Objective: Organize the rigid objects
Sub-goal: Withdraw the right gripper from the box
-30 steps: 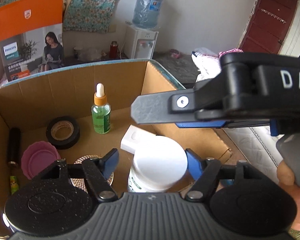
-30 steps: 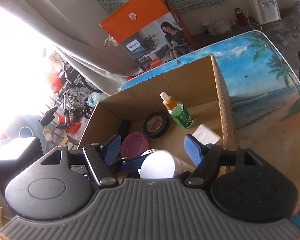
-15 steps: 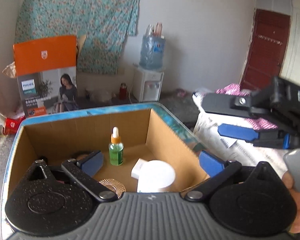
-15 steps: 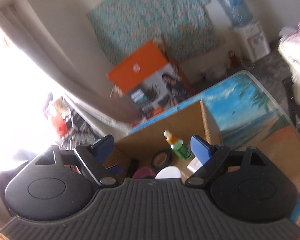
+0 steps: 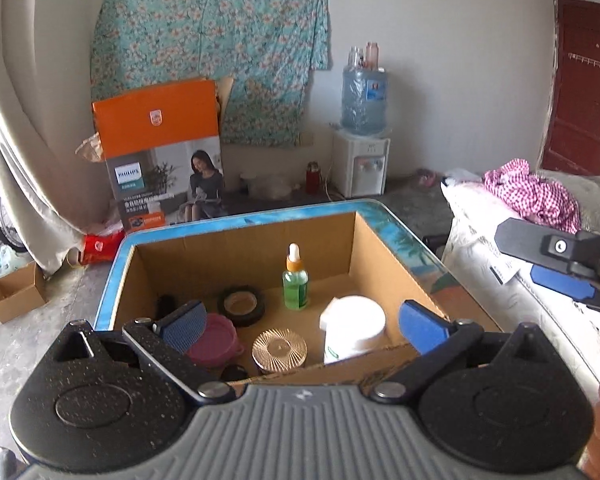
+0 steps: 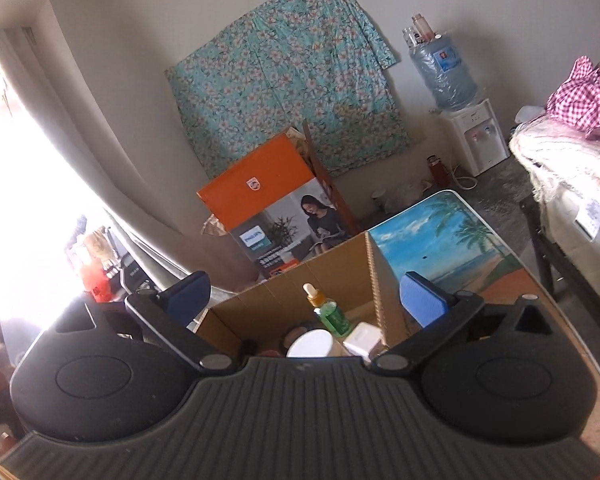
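One cardboard box (image 5: 384, 256) — six items inside (one dropper bottle (image 5: 295, 283)).

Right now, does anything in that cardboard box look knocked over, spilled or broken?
Nothing stands out. In the cardboard box the green dropper bottle and white jar stand upright, the tape roll lies flat, and the pink lid and gold lid sit beside it. No spill or damage shows.
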`<move>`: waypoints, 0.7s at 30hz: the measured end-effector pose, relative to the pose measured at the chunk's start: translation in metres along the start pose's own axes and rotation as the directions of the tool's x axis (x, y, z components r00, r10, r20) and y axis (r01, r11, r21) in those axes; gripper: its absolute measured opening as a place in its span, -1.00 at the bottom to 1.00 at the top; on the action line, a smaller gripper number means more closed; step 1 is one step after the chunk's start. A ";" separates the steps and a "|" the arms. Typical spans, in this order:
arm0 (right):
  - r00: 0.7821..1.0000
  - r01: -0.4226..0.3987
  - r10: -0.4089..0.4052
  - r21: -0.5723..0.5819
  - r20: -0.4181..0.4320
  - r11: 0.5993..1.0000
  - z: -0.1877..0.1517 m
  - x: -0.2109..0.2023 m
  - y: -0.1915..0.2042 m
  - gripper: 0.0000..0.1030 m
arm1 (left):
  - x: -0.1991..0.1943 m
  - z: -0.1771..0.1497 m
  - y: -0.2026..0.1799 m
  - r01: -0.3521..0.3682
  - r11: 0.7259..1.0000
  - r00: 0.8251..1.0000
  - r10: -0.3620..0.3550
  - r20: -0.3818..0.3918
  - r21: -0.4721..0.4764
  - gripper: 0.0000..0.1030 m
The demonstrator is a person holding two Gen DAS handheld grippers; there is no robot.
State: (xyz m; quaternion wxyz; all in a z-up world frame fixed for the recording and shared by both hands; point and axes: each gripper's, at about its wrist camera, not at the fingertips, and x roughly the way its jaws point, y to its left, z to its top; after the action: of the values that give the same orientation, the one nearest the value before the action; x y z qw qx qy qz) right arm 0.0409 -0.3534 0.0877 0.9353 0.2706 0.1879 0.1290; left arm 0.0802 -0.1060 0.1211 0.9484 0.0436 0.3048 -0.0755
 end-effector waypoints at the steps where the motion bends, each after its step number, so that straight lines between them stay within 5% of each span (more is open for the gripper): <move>1: 1.000 0.016 -0.016 0.003 -0.002 1.000 -0.001 -0.002 -0.002 0.97 | 0.000 -0.001 -0.001 -0.001 1.000 1.000 0.001 -0.004 -0.004 1.00; 5: 0.998 0.055 -0.055 0.013 -0.010 0.998 -0.005 -0.008 -0.008 0.97 | 0.001 -0.007 0.000 -0.003 1.000 1.000 0.003 -0.013 0.009 1.00; 12: 0.985 0.173 -0.174 -0.077 -0.011 0.982 -0.009 -0.014 0.002 0.97 | 0.003 -0.017 0.025 0.027 0.989 0.997 -0.036 -0.062 -0.148 1.00; 21: 0.953 0.241 -0.282 -0.291 -0.109 0.926 -0.028 0.020 0.040 0.97 | 0.011 -0.033 0.052 -0.123 0.981 0.982 0.099 -0.161 -0.147 1.00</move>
State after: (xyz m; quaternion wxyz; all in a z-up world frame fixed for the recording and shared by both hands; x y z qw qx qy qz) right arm 0.0414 -0.3005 0.0824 0.9559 0.1005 0.2717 0.0474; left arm 0.0792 -0.0519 0.0893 0.9254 -0.0081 0.3788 0.0055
